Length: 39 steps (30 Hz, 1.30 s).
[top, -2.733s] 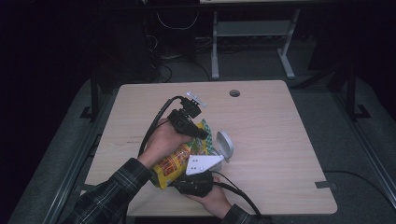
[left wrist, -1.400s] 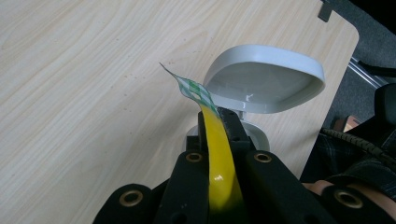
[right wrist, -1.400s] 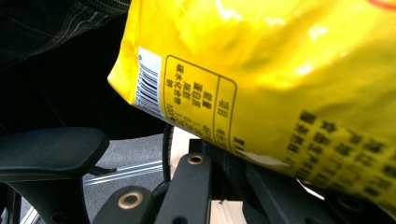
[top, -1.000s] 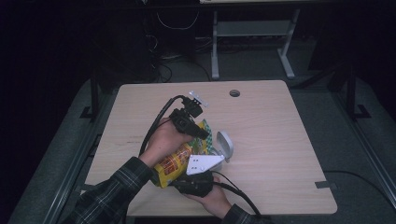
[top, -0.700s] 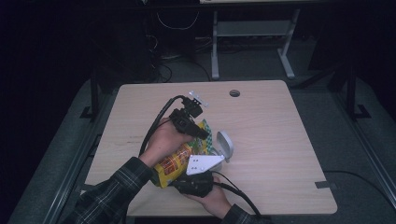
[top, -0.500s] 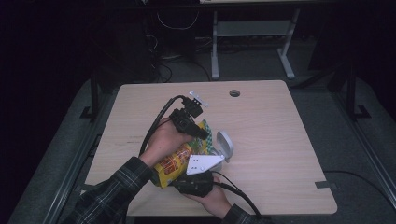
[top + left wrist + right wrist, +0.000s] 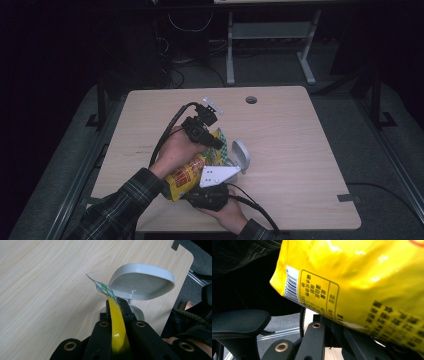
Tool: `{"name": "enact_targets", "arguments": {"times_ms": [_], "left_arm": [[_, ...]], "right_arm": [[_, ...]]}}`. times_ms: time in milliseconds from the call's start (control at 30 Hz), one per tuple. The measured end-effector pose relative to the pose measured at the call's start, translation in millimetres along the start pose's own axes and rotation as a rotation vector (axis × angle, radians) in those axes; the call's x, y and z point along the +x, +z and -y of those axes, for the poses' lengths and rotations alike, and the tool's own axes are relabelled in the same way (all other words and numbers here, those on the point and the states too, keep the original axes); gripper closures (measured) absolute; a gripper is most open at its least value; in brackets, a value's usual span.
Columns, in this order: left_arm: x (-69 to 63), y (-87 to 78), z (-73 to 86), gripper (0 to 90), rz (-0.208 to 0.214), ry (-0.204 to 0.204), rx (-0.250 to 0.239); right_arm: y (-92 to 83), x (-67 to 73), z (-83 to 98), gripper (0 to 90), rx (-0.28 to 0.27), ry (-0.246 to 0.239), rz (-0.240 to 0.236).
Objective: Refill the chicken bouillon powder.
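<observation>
A yellow snack bag [image 7: 186,173] hangs over the near middle of the table, stretched between my two grippers. My left gripper [image 7: 216,142] is shut on its top seam, a yellow strip with a green-and-white checked end [image 7: 116,320] pinched between the black jaws [image 7: 116,302]. My right gripper [image 7: 200,186] is shut on the bag's lower end from the near side. In the right gripper view the bag's printed back with a barcode [image 7: 362,277] lies over the jaws [image 7: 332,322], so the pads are hidden.
A small white container [image 7: 241,155] with its hinged lid up [image 7: 141,281] stands on the wooden table [image 7: 300,130] just right of the bag. A round cable hole [image 7: 251,100] sits near the far edge. A black chair armrest [image 7: 239,320] lies below the table's near edge.
</observation>
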<state>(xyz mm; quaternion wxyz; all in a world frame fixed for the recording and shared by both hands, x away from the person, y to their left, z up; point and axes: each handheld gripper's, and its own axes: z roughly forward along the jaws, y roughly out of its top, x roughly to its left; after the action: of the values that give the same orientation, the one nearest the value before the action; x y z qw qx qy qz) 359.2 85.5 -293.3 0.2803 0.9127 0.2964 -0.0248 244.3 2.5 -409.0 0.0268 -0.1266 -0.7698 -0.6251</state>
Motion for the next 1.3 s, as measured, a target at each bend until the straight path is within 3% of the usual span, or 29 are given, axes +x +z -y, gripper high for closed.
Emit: {"name": "enact_targets", "arguments": {"times_ms": [1300], "left_arm": [[-1.0, 1.3, -1.8, 89.9, -0.006, 0.0, 0.012]], "right_arm": [[-0.3, 0.4, -0.3, 90.0, -0.006, 0.002, 0.0]]}}
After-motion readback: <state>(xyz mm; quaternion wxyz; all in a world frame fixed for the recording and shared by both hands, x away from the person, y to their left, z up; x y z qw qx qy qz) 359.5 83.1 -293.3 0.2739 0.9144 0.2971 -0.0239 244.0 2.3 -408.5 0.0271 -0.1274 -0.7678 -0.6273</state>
